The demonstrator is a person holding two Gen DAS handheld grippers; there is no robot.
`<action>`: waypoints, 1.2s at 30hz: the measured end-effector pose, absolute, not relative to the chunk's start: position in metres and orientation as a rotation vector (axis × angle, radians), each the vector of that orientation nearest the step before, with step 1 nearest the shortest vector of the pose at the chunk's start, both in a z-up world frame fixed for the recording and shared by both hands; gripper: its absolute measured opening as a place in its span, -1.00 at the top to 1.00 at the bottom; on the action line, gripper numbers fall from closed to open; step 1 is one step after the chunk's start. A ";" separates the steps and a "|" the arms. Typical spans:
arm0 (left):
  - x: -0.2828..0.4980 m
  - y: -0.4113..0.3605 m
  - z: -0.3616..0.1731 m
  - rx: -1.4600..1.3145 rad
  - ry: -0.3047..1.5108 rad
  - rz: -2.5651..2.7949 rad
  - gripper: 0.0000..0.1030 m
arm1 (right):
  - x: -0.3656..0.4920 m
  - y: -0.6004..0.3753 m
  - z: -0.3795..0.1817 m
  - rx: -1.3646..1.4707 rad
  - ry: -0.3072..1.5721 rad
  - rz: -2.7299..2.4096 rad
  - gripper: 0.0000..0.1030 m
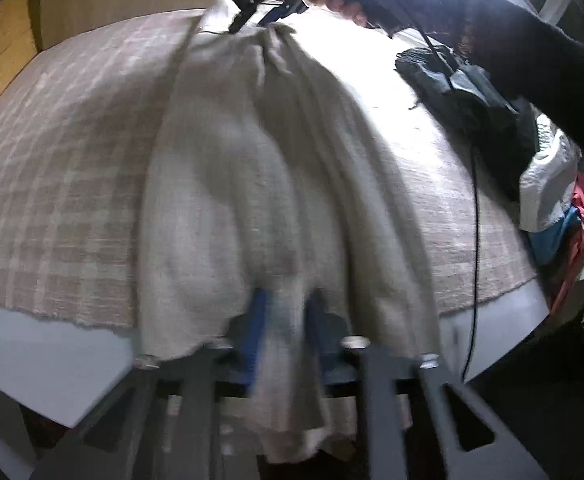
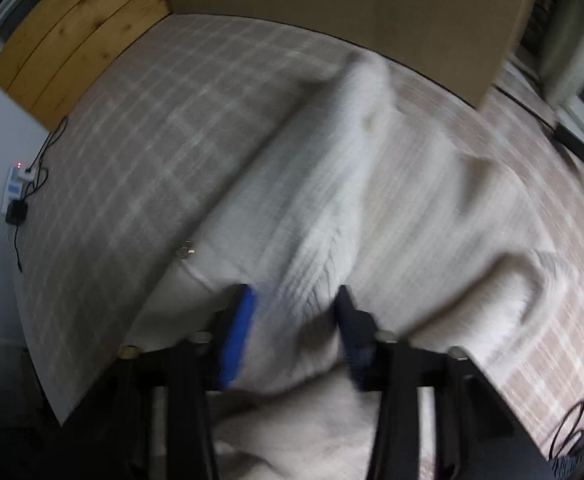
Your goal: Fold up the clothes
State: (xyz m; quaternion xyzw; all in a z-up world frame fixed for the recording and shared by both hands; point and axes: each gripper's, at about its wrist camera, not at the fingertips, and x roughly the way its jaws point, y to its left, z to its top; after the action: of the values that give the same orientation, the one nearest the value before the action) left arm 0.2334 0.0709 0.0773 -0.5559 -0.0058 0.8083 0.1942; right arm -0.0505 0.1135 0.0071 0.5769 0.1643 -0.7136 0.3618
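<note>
Garment (image 1: 252,184) bunched between fingers (image 1: 256,320) of both grippers, stretched over checked cover (image 1: 64,184).

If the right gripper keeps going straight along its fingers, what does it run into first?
Probably the cream garment itself: the right gripper already has a fold of it between its fingers, and more lies spread ahead on the checked bedcover. Depth is blurred, so it is hard to judge.

— Where is there room to pass?
— The pink-and-cream checked woven bedcover (image 1: 60,152) lies bare left of the stretched beige knit garment (image 1: 252,184).
— And on the right?
— Blocked: a crumpled black garment (image 1: 463,92), then a heap of white, blue and red clothes (image 1: 551,200) at the edge, and a thin black cable (image 1: 476,208) hanging across.
</note>
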 end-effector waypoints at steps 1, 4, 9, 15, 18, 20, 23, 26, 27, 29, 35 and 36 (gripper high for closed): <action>0.232 0.065 0.079 -1.562 -0.037 2.266 0.83 | -0.048 0.108 0.008 1.460 0.445 -1.841 0.62; 0.233 0.051 0.095 -1.557 -0.016 2.326 0.83 | -0.053 0.098 0.016 1.445 0.366 -1.809 0.72; 0.230 0.065 0.085 -1.562 -0.002 2.287 0.82 | -0.064 0.101 0.011 1.447 0.378 -1.828 0.72; 0.231 0.077 0.085 -1.561 0.017 2.253 0.72 | -0.070 0.114 0.020 1.427 0.416 -1.903 0.51; 0.230 0.066 0.097 -1.544 -0.004 2.277 0.72 | -0.050 0.126 0.049 1.315 0.394 -1.912 0.51; 0.229 0.059 0.105 -1.519 -0.009 2.308 0.72 | -0.032 0.132 0.060 1.266 0.353 -1.855 0.51; 0.220 0.055 0.100 -1.493 -0.016 2.310 0.67 | -0.004 0.121 0.039 1.308 0.406 -1.760 0.51; 0.214 0.065 0.077 -1.501 0.057 2.247 0.63 | 0.008 0.109 0.013 1.332 0.490 -1.761 0.51; 0.214 0.067 0.075 -1.495 0.086 2.228 0.62 | 0.010 0.106 0.007 1.331 0.510 -1.772 0.51; 0.215 0.062 0.084 -1.497 0.113 2.192 0.62 | 0.011 0.125 0.029 1.340 0.395 -1.793 0.51; 0.216 0.013 0.122 -1.426 0.116 2.139 0.58 | 0.049 0.245 0.086 1.265 0.083 -2.034 0.51; 0.215 0.006 0.127 -1.417 0.144 2.127 0.58 | 0.062 0.266 0.079 1.307 0.000 -2.060 0.52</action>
State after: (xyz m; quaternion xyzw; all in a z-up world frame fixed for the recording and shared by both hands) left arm 0.2148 0.0057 0.1270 -0.5304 0.0540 0.7959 0.2869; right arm 0.0615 0.2662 0.0793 0.5030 0.0000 -0.7930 0.3437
